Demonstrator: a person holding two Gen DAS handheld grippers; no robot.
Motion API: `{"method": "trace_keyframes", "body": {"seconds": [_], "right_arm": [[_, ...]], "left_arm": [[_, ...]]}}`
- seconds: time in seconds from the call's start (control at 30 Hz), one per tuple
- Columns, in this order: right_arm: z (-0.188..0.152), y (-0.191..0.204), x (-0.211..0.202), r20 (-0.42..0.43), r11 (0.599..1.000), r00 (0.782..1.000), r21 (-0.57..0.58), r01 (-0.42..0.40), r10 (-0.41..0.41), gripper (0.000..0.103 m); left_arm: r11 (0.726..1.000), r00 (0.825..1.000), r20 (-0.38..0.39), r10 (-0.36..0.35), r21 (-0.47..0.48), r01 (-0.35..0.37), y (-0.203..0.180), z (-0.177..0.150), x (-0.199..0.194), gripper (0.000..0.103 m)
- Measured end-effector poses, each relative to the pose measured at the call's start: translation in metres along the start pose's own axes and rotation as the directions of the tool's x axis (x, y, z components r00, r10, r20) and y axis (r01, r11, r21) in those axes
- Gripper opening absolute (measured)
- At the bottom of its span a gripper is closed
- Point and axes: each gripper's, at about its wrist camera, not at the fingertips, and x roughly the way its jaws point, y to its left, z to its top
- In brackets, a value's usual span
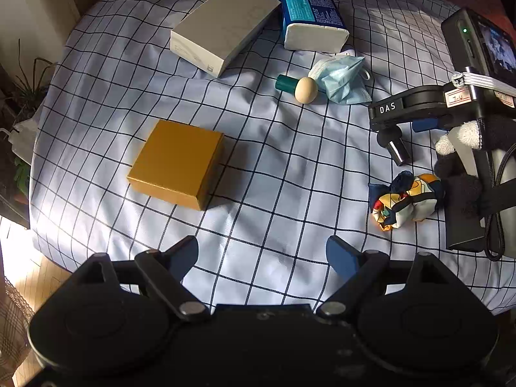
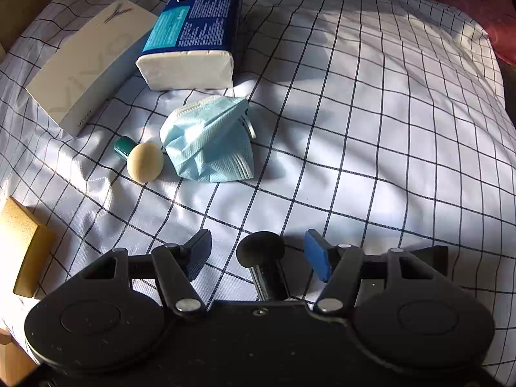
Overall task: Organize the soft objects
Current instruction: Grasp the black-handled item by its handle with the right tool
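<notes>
A crumpled blue face mask (image 1: 343,79) (image 2: 211,143) lies on the checked bedsheet (image 1: 258,167). A beige sponge with a green handle (image 1: 304,89) (image 2: 144,161) lies just left of it. A colourful balled cloth (image 1: 406,200) lies at the right. A tissue pack (image 1: 311,16) (image 2: 190,38) lies at the back. My left gripper (image 1: 262,254) is open and empty above bare sheet. My right gripper (image 2: 258,251) is open and empty, below the mask; in the left wrist view it (image 1: 416,125) hovers above the cloth.
A yellow box (image 1: 177,163) (image 2: 22,248) sits left of centre. A white box (image 1: 222,25) (image 2: 87,64) lies at the back left beside the tissue pack. The bed edge drops off at the left, with plants (image 1: 22,96) and floor beyond.
</notes>
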Motion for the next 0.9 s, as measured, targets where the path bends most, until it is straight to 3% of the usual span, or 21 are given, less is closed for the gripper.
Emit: {"method": "trace_keyframes", "body": {"seconds": [0.17,0.27,0.5,0.9], "right_arm": [[-0.001,0.005,0.014,-0.034,0.998,0.999,-0.058,0.037,-0.039,0.042],[-0.001,0.002,0.021,-0.070,0.999,0.998,-0.037,-0.013,0.011,0.036],[-0.001,-0.003,0.004,-0.056,0.999,0.998,0.014,-0.038,0.039,0.035],[-0.006,-0.005,-0.069,0.018,0.987,0.989,0.070,-0.147,0.146,0.035]], "left_arm": [[1.000,0.999,0.026,-0.030,0.004,0.030,-0.001,0.000,-0.005,0.086],[0.999,0.999,0.029,-0.031,0.009,0.030,-0.003,0.000,-0.005,0.087],[0.999,0.999,0.019,-0.038,-0.017,0.038,0.001,-0.002,0.000,0.087],[0.997,0.999,-0.036,-0.012,-0.081,0.009,0.007,0.001,0.020,0.087]]}}
